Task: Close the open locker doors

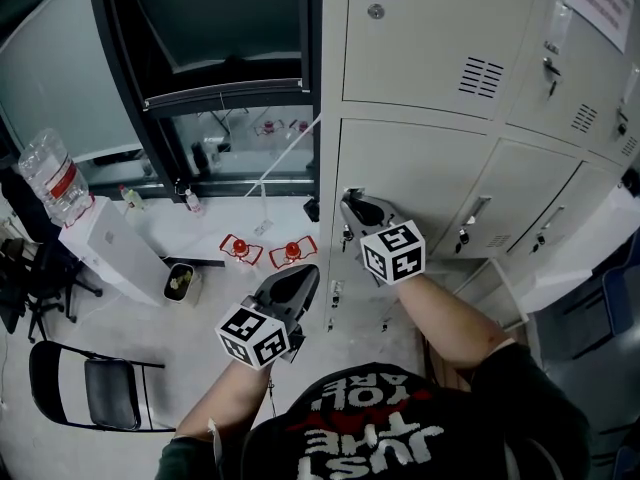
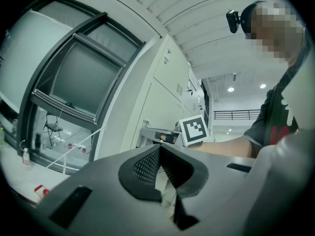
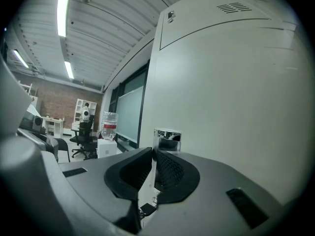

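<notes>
1. Stands before a bank of pale lockers (image 1: 535, 173), a pair of tongs in each hand.
2. Points the right tongs (image 1: 352, 204) about level at the left edge of the middle locker door (image 1: 425, 183), tips right at its chrome handle (image 3: 167, 135); impossible to tell whether touching.
3. Shows, in the right gripper view, those tongs drawn nearly together, only a thin slit between the pads and nothing gripped.
4. Faces a door that sits flush with its neighbours; finds the vented door above (image 1: 430, 38) shut as well.
5. Holds the left tongs (image 1: 303, 276) clear of the lockers, lower than the right pair and to its left, over the floor (image 1: 200, 313).
6. Has the left tongs closed too, pads meeting at the tips, empty.
7. Catches, in the left gripper view, the right pair's marker cube (image 2: 193, 130) with a forearm (image 2: 226, 145) behind it.
8. Leaves unclear whether the pale panel (image 1: 585, 258) jutting out low at the right end of the lockers is an open door.
9. Takes in, well to the left of the lockers, a water bottle (image 1: 55, 178) standing on a white box (image 1: 105, 243), a folding chair (image 1: 95, 388) near the lower left corner of the head view, and two red items (image 1: 240, 250) on the floor below a dark window frame (image 1: 125, 78).
</notes>
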The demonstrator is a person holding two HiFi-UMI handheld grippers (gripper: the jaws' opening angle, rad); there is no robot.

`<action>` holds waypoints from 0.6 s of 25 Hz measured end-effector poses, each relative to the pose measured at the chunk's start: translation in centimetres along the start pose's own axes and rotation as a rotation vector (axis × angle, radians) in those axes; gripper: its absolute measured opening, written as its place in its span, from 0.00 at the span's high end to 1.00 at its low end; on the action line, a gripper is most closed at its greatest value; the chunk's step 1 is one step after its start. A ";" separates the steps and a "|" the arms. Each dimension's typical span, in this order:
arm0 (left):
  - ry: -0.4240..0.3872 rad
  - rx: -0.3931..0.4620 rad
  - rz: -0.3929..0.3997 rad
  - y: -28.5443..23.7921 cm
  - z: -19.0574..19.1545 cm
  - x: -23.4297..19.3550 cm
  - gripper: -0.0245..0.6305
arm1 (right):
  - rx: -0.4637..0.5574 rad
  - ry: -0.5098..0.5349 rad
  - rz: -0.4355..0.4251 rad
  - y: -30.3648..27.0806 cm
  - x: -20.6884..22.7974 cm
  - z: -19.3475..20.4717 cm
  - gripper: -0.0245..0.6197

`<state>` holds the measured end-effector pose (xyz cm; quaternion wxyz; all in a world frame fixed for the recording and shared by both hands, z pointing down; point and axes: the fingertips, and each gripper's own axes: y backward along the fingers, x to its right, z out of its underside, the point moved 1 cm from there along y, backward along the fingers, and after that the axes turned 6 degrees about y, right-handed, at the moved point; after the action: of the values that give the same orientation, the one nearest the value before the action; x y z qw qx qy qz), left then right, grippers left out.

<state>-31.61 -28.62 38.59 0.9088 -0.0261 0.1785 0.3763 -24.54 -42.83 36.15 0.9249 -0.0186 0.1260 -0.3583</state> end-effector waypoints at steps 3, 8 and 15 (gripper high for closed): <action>0.002 0.000 -0.002 0.0 0.1 0.0 0.95 | -0.021 -0.013 0.005 0.3 0.6 1.0 0.88; 0.008 -0.008 0.002 -0.3 0.4 -0.1 0.95 | -0.068 -0.043 0.004 1.7 1.7 3.7 0.88; 0.016 -0.011 0.011 -1.2 0.7 0.0 0.95 | -0.026 -0.087 -0.067 5.4 1.9 3.8 0.88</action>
<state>-30.60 -29.35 39.10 0.9051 -0.0330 0.1837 0.3820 -18.67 -40.26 38.78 0.9166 -0.0506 0.0897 -0.3864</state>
